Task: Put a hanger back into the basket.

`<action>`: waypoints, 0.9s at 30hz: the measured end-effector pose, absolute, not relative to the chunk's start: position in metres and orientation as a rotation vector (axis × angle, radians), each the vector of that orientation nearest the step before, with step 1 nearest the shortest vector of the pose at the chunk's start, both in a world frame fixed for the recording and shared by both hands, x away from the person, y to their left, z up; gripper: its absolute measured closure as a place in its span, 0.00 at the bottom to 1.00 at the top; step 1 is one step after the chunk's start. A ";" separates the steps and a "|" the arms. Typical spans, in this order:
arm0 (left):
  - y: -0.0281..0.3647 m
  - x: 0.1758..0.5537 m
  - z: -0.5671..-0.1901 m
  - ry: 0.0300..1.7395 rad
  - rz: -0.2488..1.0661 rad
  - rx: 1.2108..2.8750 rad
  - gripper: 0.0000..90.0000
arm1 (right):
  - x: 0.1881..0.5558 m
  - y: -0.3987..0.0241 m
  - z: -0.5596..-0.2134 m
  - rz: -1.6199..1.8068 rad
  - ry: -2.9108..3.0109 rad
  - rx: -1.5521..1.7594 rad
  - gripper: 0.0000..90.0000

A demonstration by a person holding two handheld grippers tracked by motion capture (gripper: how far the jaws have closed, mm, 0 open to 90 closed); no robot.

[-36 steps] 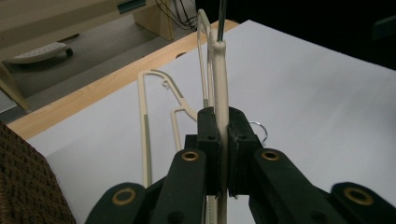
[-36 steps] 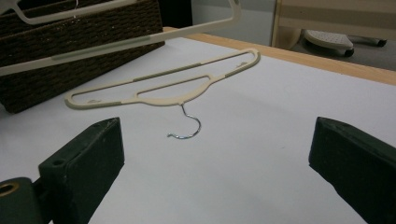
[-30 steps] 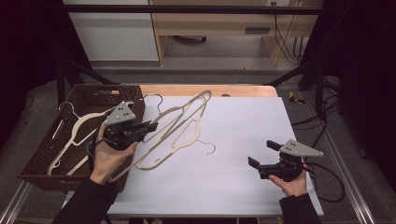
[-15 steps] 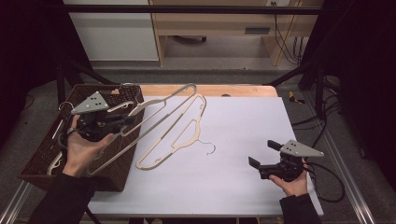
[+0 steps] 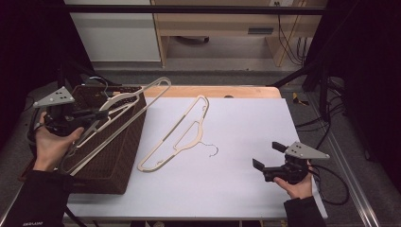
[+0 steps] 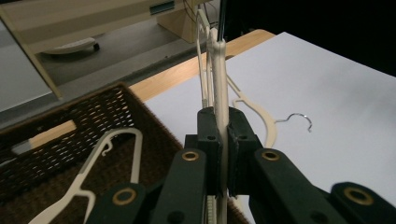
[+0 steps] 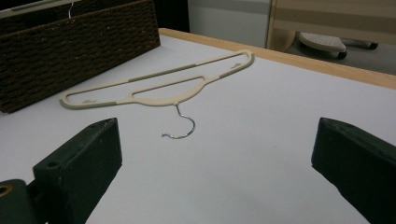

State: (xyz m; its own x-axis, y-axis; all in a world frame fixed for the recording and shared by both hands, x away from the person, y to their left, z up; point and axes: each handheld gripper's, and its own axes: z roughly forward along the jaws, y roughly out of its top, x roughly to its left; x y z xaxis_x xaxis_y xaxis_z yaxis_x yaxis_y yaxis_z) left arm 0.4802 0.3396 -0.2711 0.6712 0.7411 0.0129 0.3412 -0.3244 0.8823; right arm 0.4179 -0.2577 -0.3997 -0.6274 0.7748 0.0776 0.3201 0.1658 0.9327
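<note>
My left gripper (image 5: 94,115) (image 6: 220,140) is shut on a cream hanger (image 5: 135,101) (image 6: 219,70) and holds it over the dark wicker basket (image 5: 118,156) at the table's left edge. A second cream hanger (image 5: 182,132) (image 7: 159,84) with a metal hook lies flat on the white table surface (image 5: 236,142), left of centre. In the left gripper view another hanger (image 6: 102,168) lies inside the basket (image 6: 56,154). My right gripper (image 5: 267,158) (image 7: 215,163) hovers open near the front right of the table, its jaws wide apart with nothing between them.
The basket (image 7: 70,46) stands along the left side. A wooden table edge (image 5: 213,91) runs along the back. Black frame posts and cables (image 5: 326,109) stand at the right. A cable trails from the right gripper.
My left gripper has carried its hanger leftward from the table's middle to above the basket. The second hanger stays on the table. The right gripper has not moved.
</note>
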 end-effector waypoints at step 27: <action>0.429 0.501 -0.311 1.020 0.522 1.910 0.96 | 0.420 -0.255 -0.402 1.437 2.046 1.038 0.02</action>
